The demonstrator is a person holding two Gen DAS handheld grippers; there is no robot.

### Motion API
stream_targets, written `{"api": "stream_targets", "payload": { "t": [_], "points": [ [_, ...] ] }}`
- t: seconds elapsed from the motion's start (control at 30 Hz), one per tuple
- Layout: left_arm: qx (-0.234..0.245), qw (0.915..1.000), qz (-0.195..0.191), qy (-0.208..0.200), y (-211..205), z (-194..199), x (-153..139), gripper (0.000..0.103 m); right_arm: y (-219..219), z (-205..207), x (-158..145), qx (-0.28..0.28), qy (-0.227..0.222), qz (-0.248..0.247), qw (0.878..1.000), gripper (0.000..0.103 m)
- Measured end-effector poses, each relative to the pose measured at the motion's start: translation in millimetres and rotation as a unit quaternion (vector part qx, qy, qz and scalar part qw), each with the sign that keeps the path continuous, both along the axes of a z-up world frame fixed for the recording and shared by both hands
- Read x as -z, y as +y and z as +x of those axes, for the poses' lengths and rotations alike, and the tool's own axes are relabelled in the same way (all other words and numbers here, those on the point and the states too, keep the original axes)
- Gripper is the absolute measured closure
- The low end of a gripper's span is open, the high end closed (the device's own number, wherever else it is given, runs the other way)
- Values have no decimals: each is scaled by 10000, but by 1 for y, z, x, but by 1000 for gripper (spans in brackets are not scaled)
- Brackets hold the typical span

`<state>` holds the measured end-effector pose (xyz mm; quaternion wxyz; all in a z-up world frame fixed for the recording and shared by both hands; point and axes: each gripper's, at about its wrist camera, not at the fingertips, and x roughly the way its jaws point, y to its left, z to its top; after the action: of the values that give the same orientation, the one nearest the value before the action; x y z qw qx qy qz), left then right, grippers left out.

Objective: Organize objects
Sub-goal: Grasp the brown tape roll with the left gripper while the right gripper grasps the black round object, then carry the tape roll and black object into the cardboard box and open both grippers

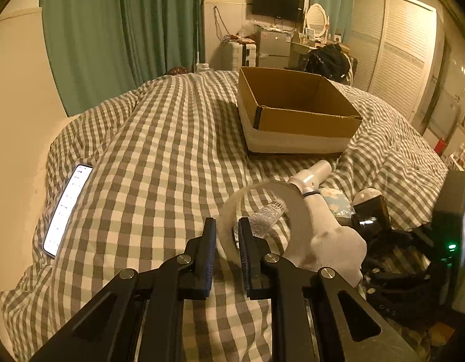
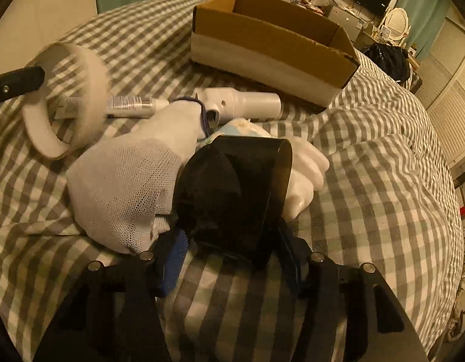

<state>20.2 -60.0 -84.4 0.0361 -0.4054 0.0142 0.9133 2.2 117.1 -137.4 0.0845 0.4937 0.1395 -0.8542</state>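
Left gripper (image 1: 227, 230): black, blue-padded; the wall of a white tape roll (image 1: 262, 211) is pinched between its two fingers; the roll is blurred and appears lifted off the bedding.
Right gripper (image 2: 232, 253): black, blue-padded; its fingers are set against both sides of a dark, smoky translucent plastic container (image 2: 235, 199), rounded in shape.
Cluster beside the container: one white mesh sock-like cover (image 2: 126, 187) is seen over a handle; one glossy white plastic piece (image 2: 304, 178); one pale blue packet (image 1: 335, 200).
Tube (image 2: 132, 105): one, white and silver; its print cannot be read.
Hair dryer (image 2: 241, 102): one, white, smooth, with a dark band at its neck.
Phone (image 1: 66, 208): one, screen lit, text illegible, laid well apart to the left.
Duvet (image 1: 160, 157): grey-and-white gingham, wrinkled.
Cardboard box (image 1: 304, 120): one, open, brown with a white band, placed farthest on the bed.
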Motion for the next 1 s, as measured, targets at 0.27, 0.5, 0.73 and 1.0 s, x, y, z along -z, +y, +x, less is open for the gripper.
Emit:
{"api": "stream_targets", "payload": {
  "t": [0.27, 0.5, 0.73, 1.0],
  "points": [
    [36, 9999, -21, 125, 3, 1, -6, 96, 1, 13, -39, -46, 618, -82, 9980, 85],
    [42, 9999, -9, 103, 0, -6, -1, 99, 3, 9, -53, -78, 786, -217, 9966, 90],
    [-52, 9998, 69, 156, -18, -13, -8, 100, 8, 8, -71, -123, 989, -470, 9939, 96],
    [81, 9998, 32, 166, -13, -21, -15, 98, 11, 1, -97, -254, 1314, -691, 9886, 96]
  ]
}}
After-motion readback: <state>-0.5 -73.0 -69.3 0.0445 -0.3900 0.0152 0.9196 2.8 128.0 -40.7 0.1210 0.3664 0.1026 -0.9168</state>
